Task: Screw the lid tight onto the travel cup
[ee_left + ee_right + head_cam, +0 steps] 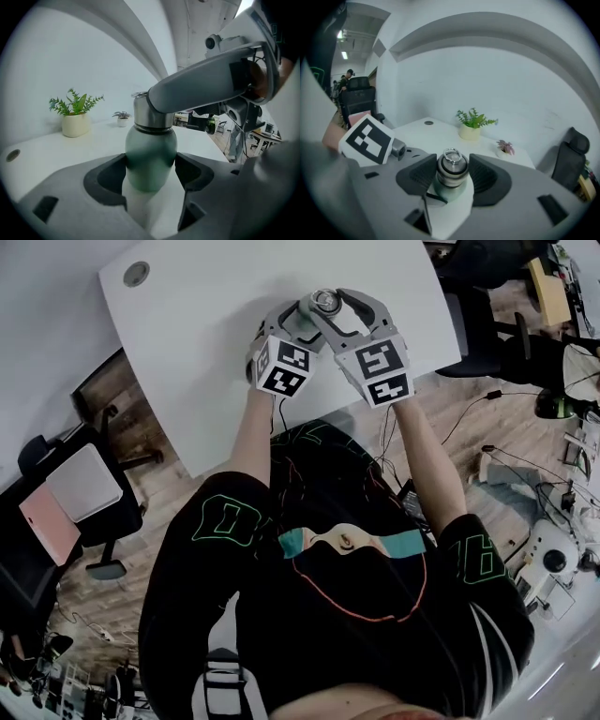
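your left gripper (151, 165) is clenched on the green travel cup (151, 145), upright over the right part of the white table (206, 324); your right gripper (451, 171) grasps its steel lid (451, 164).

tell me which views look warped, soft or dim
Left gripper view: strong fisheye bend, black corners, travel cup sharp but darker low down. Right gripper view: same bend, lid slightly soft. Head view: bright on the white table, murky toward the bottom.

no legible text, labels or numbers anywhere
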Available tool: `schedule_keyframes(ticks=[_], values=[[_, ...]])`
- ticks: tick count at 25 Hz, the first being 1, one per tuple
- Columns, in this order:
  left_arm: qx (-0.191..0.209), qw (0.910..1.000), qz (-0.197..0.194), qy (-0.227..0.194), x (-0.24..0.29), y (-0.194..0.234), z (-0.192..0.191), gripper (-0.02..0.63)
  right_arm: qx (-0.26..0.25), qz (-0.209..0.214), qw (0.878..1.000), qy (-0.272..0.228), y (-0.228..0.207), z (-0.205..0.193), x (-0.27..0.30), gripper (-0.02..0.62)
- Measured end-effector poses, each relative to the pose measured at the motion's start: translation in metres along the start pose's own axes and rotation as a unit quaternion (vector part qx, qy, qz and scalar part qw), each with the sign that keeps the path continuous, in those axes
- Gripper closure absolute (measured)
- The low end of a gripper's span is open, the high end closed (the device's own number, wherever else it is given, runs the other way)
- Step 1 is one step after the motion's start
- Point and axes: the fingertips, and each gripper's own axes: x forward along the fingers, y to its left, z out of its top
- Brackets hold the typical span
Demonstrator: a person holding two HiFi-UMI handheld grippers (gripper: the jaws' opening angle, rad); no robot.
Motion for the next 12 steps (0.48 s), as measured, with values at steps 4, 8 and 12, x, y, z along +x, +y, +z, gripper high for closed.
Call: schedule_keyframes(ticks=[4, 8, 12], values=[[0.003, 1.0, 0.001, 0.004, 0.0007, -0.0006, -0.0002, 0.268, 0.053, -0.054, 0.997, -0.011, -0.004, -0.0015, -0.0022, 0.373], [0.003, 1.0, -0.001, 0.005, 0.0014, -0.0011, 0.0012, 0.268, 0.052, -0.046, 0.997, -0.021, -0.0051, -0.0006, -0.0039, 0.37], [0.004, 0.9999, -0.007, 0.008, 0.0023, -0.0019, 0.0015, 0.268, 0.036, 0.004, 0.999, -0.025, -0.0015, 0.0036, -0.0047, 0.317]])
